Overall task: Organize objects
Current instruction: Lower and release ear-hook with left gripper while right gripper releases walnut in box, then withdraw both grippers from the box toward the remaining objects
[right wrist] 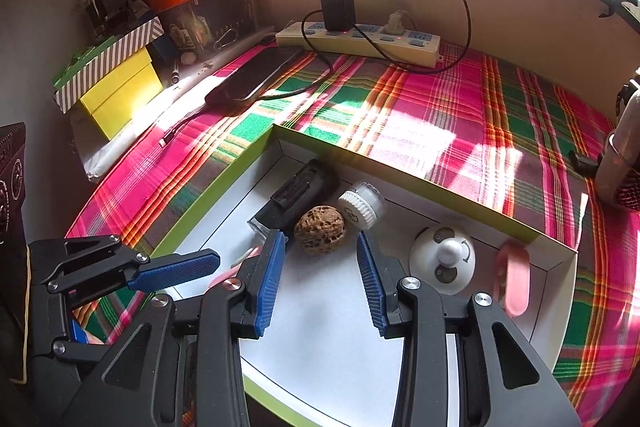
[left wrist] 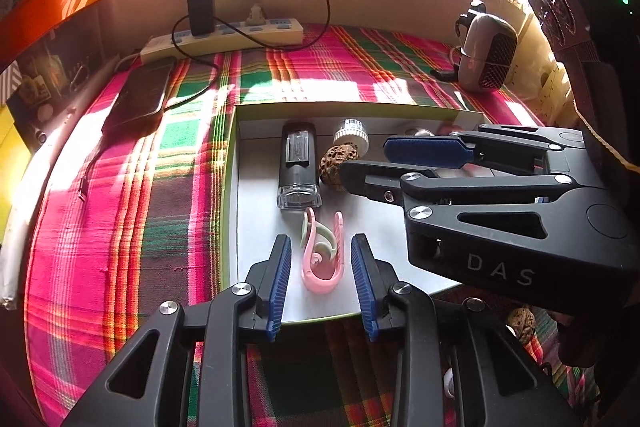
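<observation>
A shallow white box with a green rim (left wrist: 233, 163) (right wrist: 224, 187) sits on the plaid cloth. In it lie a black stick with a clear cap (left wrist: 298, 163) (right wrist: 300, 195), a white ribbed cap (left wrist: 352, 135) (right wrist: 362, 205), a walnut (left wrist: 332, 167) (right wrist: 320, 231), a white round knob (right wrist: 442, 259), a pink case (right wrist: 514, 279) and a pink-and-green clip (left wrist: 322, 259). My left gripper (left wrist: 321, 238) is open astride the clip, its pads clear of it. My right gripper (right wrist: 320, 238) is open just short of the walnut, without touching it. A second walnut (left wrist: 520, 323) lies outside the box.
At the back are a power strip (left wrist: 224, 39) (right wrist: 360, 41) with a black charger (right wrist: 338, 9) and cable. A dark phone (left wrist: 140, 99) (right wrist: 260, 73) lies at the back left. A small mesh-fronted device (left wrist: 486, 53) stands at the right. Stacked boxes (right wrist: 116, 83) line the left edge.
</observation>
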